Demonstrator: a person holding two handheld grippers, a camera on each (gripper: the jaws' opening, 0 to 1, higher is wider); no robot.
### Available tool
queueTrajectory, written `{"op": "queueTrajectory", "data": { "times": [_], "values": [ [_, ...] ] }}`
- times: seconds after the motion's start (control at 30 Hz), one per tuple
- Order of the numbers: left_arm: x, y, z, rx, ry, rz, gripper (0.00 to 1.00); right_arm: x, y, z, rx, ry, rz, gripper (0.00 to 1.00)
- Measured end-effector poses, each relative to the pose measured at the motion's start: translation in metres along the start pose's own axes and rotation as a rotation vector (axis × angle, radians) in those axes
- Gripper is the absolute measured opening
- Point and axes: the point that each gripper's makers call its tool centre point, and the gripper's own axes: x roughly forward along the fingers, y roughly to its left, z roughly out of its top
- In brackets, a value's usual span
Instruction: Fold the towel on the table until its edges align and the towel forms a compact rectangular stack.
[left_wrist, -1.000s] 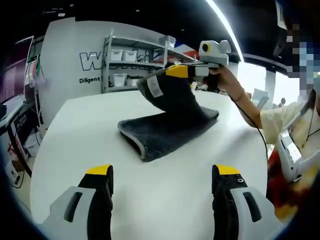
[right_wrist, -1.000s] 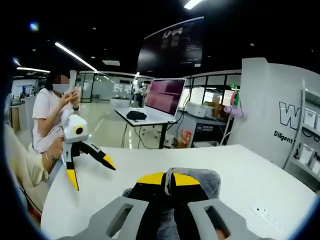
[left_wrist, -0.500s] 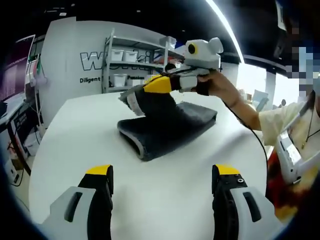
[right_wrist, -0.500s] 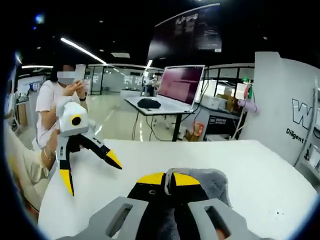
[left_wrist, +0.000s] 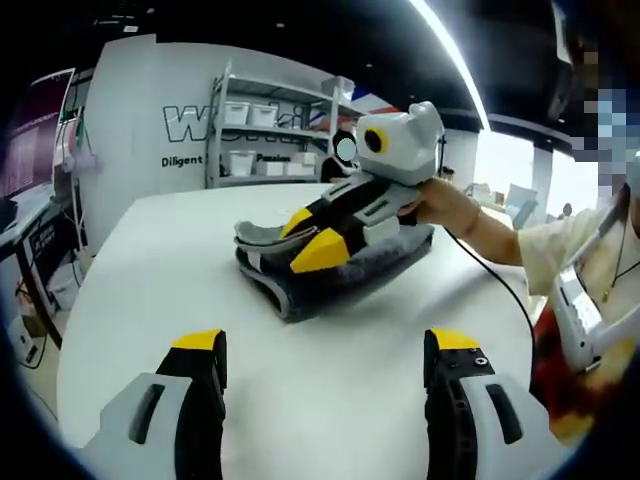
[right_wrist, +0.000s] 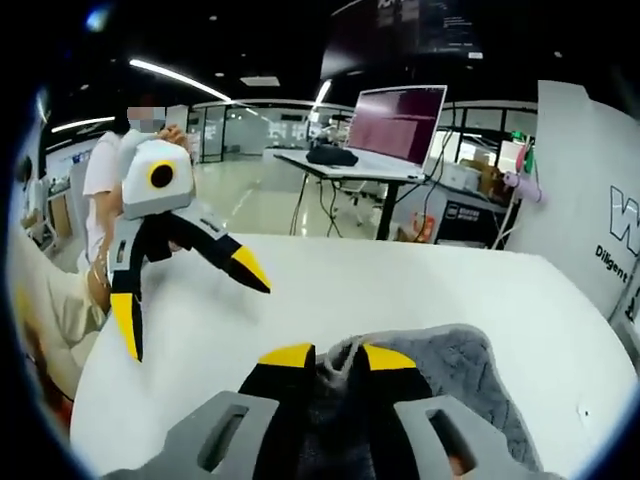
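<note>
A dark grey towel (left_wrist: 345, 272) lies folded on the white table (left_wrist: 150, 260), its top layer laid over the stack. My right gripper (left_wrist: 309, 236) comes in from the right in a hand and rests low on the towel's near-left end. In the right gripper view, my right gripper (right_wrist: 338, 357) is shut on a bunched fold of the towel (right_wrist: 455, 365) that rises between its yellow tips. My left gripper (left_wrist: 326, 344) hovers open over bare table short of the towel. It is also open, held in the air, in the right gripper view (right_wrist: 190, 298).
Metal shelves with white bins (left_wrist: 262, 108) stand behind the table's far edge. A desk with a monitor (right_wrist: 398, 122) and a standing person (right_wrist: 108, 190) lie beyond the table. A black cable (left_wrist: 500, 285) trails from the right gripper across the table's right side.
The right gripper has carried the lifted towel edge down and leftward onto the folded stack. Its tips now stand a little wider around the fold. The left gripper has stayed put.
</note>
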Motion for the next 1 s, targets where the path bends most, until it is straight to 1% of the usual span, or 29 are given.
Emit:
{"op": "queueTrajectory", "data": {
  "times": [0.03,0.13,0.23,0.37,0.5,0.6,0.67,0.73,0.77,0.83,0.87,1.0],
  "values": [
    [0.000,0.000,0.000,0.000,-0.001,0.000,0.79,-0.001,0.002,-0.001,-0.008,0.005,0.002,0.31],
    [-0.001,-0.001,0.002,-0.002,-0.008,0.002,0.79,-0.004,0.005,-0.003,-0.030,0.020,0.003,0.43],
    [-0.004,-0.002,0.006,-0.007,-0.020,0.001,0.79,-0.012,0.004,-0.006,-0.045,0.033,-0.008,0.53],
    [-0.008,-0.003,0.012,-0.004,-0.038,0.005,0.79,-0.029,-0.001,-0.013,-0.051,0.044,-0.029,0.59],
    [-0.009,-0.004,0.014,-0.002,-0.042,0.006,0.79,-0.056,-0.009,-0.030,-0.026,0.070,-0.061,0.71],
    [-0.008,-0.004,0.015,0.002,-0.041,0.010,0.79,-0.082,-0.020,-0.043,0.013,0.075,-0.104,0.76],
    [-0.007,-0.004,0.016,-0.001,-0.044,0.009,0.79,-0.099,-0.027,-0.049,0.039,0.066,-0.135,0.78],
    [-0.004,-0.004,0.017,-0.001,-0.044,0.009,0.79,-0.117,-0.036,-0.056,0.063,0.067,-0.180,0.85],
    [-0.004,-0.004,0.017,-0.001,-0.044,0.009,0.79,-0.121,-0.038,-0.057,0.067,0.068,-0.190,0.89],
    [-0.001,-0.006,0.019,0.001,-0.046,0.005,0.79,-0.136,-0.044,-0.066,0.087,0.079,-0.222,0.98],
    [0.000,-0.007,0.019,0.001,-0.047,0.003,0.79,-0.142,-0.046,-0.069,0.096,0.079,-0.232,0.99],
    [0.006,-0.009,0.024,0.008,-0.050,-0.006,0.79,-0.170,-0.053,-0.085,0.142,0.080,-0.263,0.99]
  ]
}}
